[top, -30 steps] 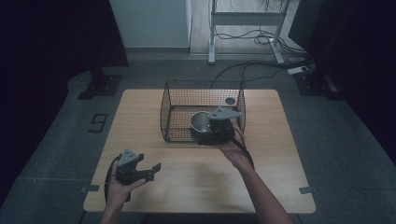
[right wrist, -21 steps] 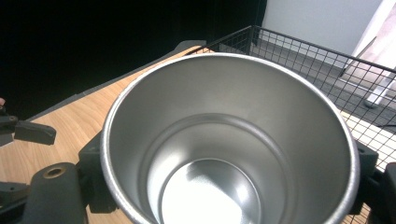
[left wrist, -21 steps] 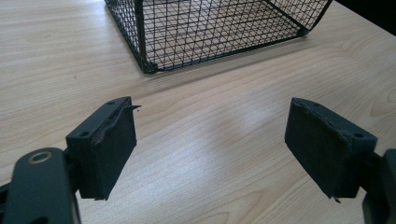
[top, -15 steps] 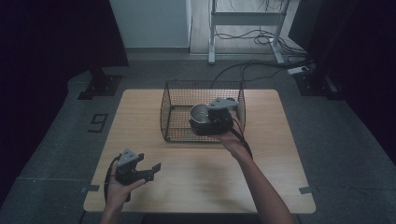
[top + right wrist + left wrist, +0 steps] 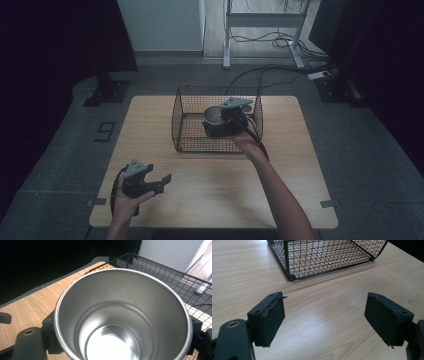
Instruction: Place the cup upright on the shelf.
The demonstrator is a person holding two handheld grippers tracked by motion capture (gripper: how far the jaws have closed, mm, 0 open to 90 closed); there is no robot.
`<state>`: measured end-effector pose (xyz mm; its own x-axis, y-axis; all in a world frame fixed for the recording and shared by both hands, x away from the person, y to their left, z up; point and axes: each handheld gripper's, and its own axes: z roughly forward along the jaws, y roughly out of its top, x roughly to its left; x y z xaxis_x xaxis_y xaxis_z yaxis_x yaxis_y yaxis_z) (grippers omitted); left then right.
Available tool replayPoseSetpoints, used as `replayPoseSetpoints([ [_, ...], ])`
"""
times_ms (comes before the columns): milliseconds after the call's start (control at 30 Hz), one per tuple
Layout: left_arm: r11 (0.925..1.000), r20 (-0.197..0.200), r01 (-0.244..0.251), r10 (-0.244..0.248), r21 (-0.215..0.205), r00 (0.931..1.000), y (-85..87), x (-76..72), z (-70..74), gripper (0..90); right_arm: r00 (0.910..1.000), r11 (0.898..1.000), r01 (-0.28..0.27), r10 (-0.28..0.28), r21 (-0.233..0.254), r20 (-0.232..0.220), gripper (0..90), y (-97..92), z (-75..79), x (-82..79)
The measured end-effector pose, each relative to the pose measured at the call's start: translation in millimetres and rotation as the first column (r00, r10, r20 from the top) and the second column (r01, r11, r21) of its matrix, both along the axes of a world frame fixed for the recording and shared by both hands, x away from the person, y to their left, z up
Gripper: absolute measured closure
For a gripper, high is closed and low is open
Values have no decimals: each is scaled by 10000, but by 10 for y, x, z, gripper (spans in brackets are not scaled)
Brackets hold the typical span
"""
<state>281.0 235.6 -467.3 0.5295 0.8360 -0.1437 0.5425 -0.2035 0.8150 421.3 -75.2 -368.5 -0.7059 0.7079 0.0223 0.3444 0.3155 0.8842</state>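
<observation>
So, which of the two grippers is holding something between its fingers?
The right gripper, above the wire basket: its fingers clamp a steel cup. The left gripper, near the table's front edge, has open fingers with bare wood between them.

Metal cup (image 5: 122, 315) cut off at bottom edge of right gripper view, hiding right gripper (image 5: 120, 337) pads behind its wall. In high view, cup (image 5: 214, 120) outside mostly hidden behind gripper body and wire basket (image 5: 190, 125) mesh. Basket (image 5: 324, 257) cropped at top of left gripper view. Left gripper (image 5: 324, 320) body cut off at bottom corners
</observation>
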Motion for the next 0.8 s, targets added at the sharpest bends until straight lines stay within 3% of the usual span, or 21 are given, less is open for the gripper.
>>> replayPoseSetpoints([
  [500,10000,49,-26,26,-93,10000,22,-10,19,167,10000,9993,67,-69,-358,-59,184,36,37,258],
  [800,10000,15,-3,3,-70,10000,27,-4,13,167,9998,9995,100,-105,-302,-161,184,36,29,389],
])
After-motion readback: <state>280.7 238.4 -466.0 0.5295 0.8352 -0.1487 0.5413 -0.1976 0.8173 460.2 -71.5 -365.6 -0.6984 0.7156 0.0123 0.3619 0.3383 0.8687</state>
